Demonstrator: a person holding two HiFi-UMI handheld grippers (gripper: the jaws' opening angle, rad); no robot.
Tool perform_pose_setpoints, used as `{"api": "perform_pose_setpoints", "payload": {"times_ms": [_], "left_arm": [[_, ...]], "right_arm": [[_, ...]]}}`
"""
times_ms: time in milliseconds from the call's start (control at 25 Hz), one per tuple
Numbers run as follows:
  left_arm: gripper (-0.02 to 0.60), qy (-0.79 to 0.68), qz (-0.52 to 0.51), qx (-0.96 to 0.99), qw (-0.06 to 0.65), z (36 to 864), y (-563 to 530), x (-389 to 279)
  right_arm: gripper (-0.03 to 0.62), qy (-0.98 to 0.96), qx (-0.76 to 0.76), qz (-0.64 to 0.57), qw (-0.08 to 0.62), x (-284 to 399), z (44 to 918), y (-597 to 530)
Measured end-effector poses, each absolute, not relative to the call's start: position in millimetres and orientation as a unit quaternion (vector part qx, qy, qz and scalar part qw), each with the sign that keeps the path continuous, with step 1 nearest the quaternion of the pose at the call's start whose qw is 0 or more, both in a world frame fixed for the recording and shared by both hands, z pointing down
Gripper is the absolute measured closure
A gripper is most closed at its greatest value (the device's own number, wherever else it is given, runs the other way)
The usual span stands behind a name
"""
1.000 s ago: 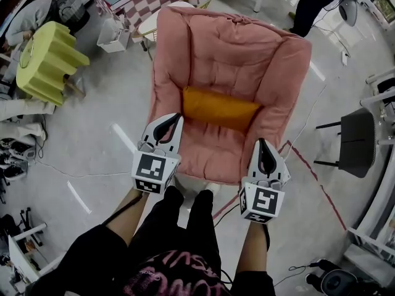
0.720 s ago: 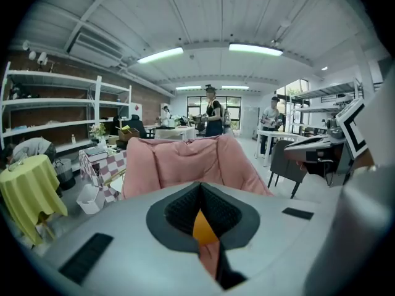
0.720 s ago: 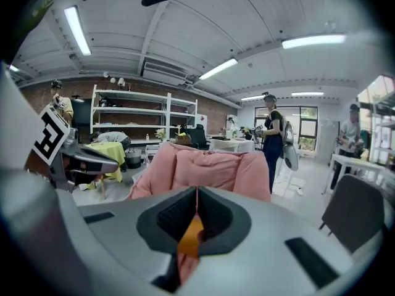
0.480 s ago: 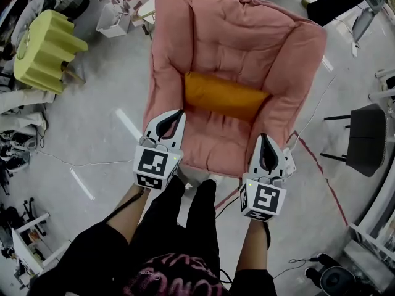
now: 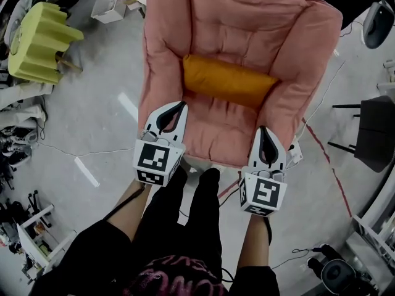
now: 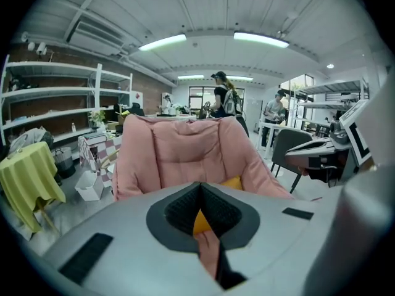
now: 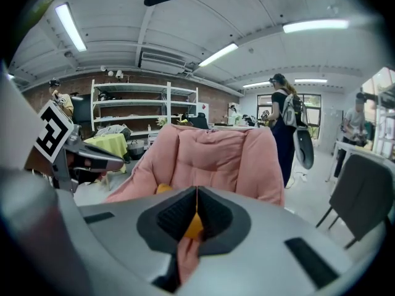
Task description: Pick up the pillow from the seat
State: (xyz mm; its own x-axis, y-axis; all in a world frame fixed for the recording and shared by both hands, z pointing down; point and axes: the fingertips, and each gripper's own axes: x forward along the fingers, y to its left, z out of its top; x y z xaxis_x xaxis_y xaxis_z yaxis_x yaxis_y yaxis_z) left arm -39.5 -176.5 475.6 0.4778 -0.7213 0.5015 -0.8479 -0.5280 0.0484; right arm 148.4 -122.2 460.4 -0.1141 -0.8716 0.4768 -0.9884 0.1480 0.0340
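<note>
**Pillow untouched, both grippers closed short of it**

The plump orange fabric pillow (image 5: 229,81) lies across the back of the seat of the padded pink armchair (image 5: 247,23), against the backrest. The left gripper (image 5: 174,108) and right gripper (image 5: 264,131) hover over the seat's front edge, apart from the pillow. Each has its jaws pressed together with nothing between them. The risk is that reaching in with closed jaws would only shove the soft pillow deeper, and jaws opened late could pinch the pink seat padding instead
</note>
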Motion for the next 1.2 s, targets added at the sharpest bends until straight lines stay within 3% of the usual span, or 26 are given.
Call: {"api": "perform_pose_setpoints", "payload": {"times_ms": [680, 1200], "left_arm": [[0.572, -0.466, 0.241, 0.827, 0.202, 575.4, -150.7, -37.4], [0.572, -0.474, 0.26, 0.821, 0.185, 598.4, -151.4, -46.5]], "right_arm": [[0.572, -0.73, 0.621, 0.163, 0.236, 159.7, 552.9, -115.9], [0.572, -0.724, 0.629, 0.189, 0.21, 158.3, 577.8, -117.2]]}}
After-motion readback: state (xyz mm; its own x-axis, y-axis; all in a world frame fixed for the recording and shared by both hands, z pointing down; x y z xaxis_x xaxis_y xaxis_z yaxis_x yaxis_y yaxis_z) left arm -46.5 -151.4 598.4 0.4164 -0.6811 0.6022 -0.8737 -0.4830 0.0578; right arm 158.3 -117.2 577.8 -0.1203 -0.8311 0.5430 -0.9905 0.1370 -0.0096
